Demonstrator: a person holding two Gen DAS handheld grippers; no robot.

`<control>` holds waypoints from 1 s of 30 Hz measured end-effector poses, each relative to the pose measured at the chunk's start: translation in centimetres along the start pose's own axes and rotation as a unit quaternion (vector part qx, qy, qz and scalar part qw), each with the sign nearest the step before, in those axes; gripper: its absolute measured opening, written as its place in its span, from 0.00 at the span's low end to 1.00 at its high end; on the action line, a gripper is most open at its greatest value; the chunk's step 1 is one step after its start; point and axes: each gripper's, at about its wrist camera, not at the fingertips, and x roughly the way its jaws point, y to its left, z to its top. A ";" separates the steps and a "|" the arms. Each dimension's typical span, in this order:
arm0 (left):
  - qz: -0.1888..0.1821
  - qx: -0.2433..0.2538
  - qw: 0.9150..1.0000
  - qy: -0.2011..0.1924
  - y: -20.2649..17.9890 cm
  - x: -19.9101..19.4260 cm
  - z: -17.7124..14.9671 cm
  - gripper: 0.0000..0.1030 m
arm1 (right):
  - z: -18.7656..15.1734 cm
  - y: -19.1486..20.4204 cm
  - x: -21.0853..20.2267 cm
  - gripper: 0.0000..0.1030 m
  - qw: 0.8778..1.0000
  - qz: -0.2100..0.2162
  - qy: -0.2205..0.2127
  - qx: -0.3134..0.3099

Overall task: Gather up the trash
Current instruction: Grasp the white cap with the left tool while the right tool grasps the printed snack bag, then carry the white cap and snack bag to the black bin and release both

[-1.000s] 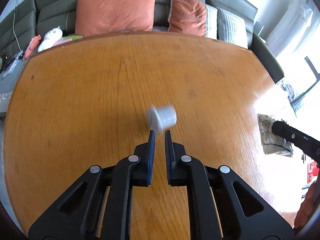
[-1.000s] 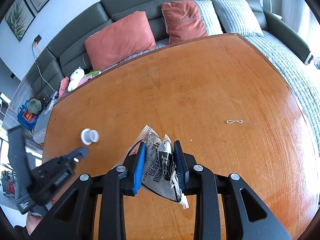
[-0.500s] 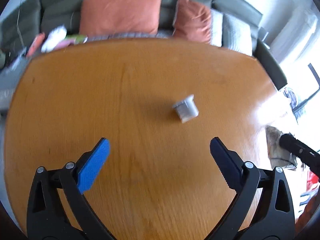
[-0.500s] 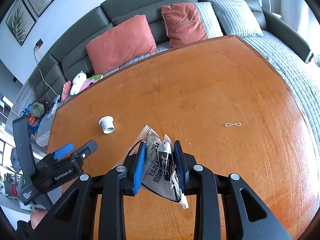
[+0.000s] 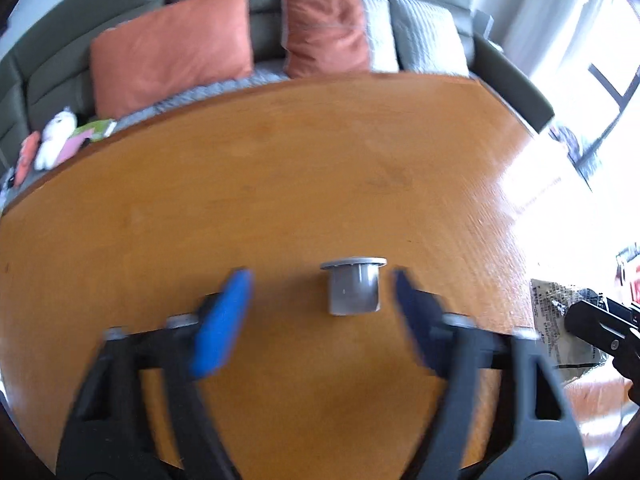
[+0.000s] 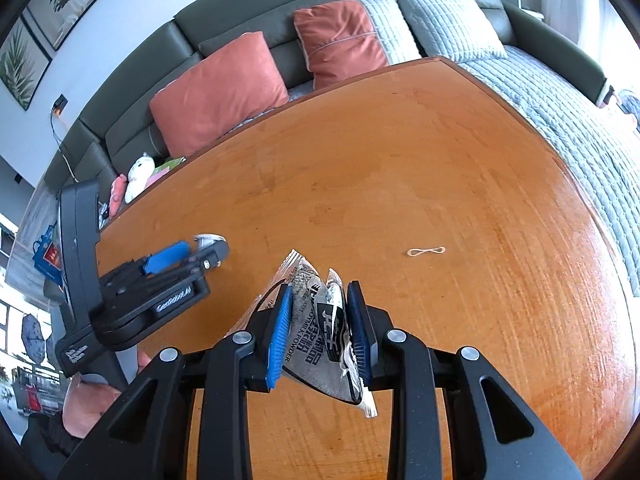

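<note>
Table (image 6: 460,184) showing orange-brown, fine wood grain. Small cup (image 5: 353,288), lying between the left gripper's (image 5: 320,292) blue pads, reading pale grey-white. Packet (image 6: 320,332) in the right gripper (image 6: 320,304) showing silver-grey with black print. Both gripper bodies appearing black. Beyond the tools: sofa (image 6: 248,12) showing dark grey-green, two cushions (image 6: 220,92) showing terracotta, quilted throw (image 6: 560,92) showing pale grey squares.
</note>
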 end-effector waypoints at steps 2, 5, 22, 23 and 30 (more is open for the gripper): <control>-0.003 0.011 1.000 -0.005 -0.6 0.0 0.2 0.34 | -0.1 -0.3 -0.2 0.29 1.000 -0.002 -0.002 0.003; -0.013 0.014 1.000 -0.009 -0.9 -0.3 0.1 0.31 | -0.1 -0.5 -0.7 0.29 1.000 -0.004 -0.004 0.005; 0.014 -0.001 0.999 -0.045 1.1 -10.0 -5.8 0.31 | -3.8 6.0 -5.3 0.29 0.999 0.018 -0.013 -0.048; 0.018 -0.004 0.999 -0.047 1.4 -10.9 -6.6 0.31 | -4.3 6.9 -5.7 0.29 0.998 0.020 -0.012 -0.055; 0.033 -0.033 0.997 -0.058 4.0 -15.7 -12.3 0.31 | -8.2 12.8 -8.1 0.29 0.994 0.042 -0.008 -0.104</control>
